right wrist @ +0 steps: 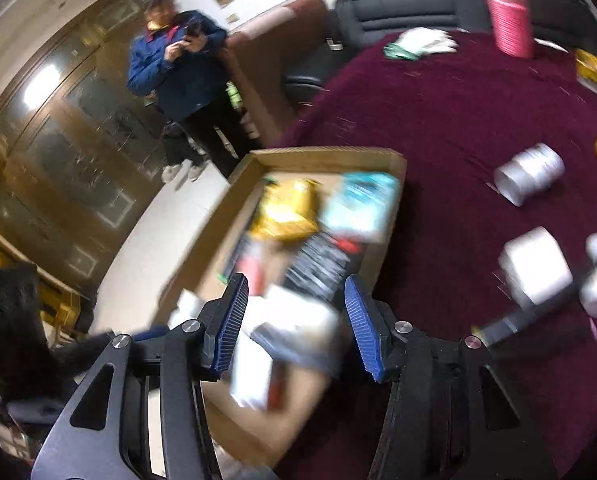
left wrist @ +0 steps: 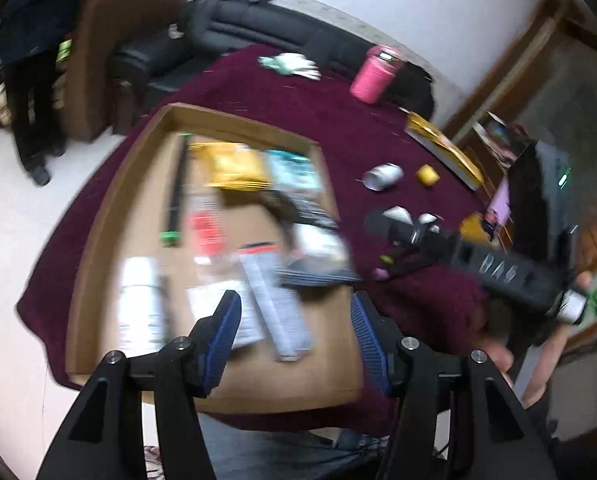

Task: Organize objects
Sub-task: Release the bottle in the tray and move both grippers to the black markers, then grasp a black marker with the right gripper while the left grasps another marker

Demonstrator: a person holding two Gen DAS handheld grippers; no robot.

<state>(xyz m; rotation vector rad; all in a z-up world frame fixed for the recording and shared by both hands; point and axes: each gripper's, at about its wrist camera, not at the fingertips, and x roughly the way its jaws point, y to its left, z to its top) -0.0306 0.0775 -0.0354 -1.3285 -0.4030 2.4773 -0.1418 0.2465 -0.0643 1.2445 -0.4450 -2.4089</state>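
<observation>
Jaws gaping empty on both: left gripper (left wrist: 296, 316) and right gripper (right wrist: 296, 312) are hovering lower centre over the blurred cardboard tray (left wrist: 146, 152); pink bottle (left wrist: 374, 74) is standing upper right.

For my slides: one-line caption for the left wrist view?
Open left gripper above a cardboard tray of packets on a maroon tablecloth.

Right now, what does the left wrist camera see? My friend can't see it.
An open, empty left gripper hovers above a cardboard box full of blurry packets on a dark red tablecloth. A pink bottle stands farther back.
</observation>
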